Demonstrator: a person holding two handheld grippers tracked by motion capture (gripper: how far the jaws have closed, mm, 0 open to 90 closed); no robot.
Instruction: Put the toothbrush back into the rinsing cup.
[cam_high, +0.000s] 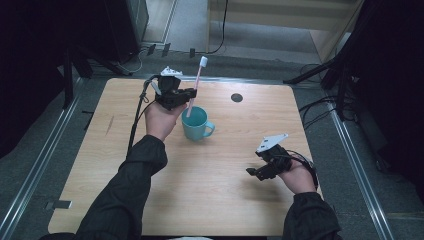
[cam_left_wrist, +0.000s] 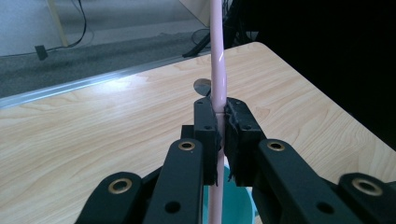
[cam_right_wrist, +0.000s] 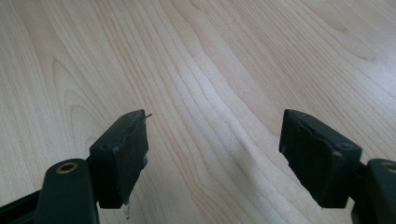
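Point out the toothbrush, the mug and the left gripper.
toothbrush (cam_high: 196, 82): high view, middle of its pink handle.
mug (cam_high: 192, 131): high view, teal outer wall below the rim.
left gripper (cam_left_wrist: 221, 126): left gripper view, between the fingertips clamped on the handle.

From my station, the mug stands on the table; my left gripper sits just behind it, clamping a toothbrush whose lower end dips into the mug. My right gripper hangs well apart, to the mug's right and nearer me.

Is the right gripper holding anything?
No, the right gripper stands wide open over the bare wooden table.
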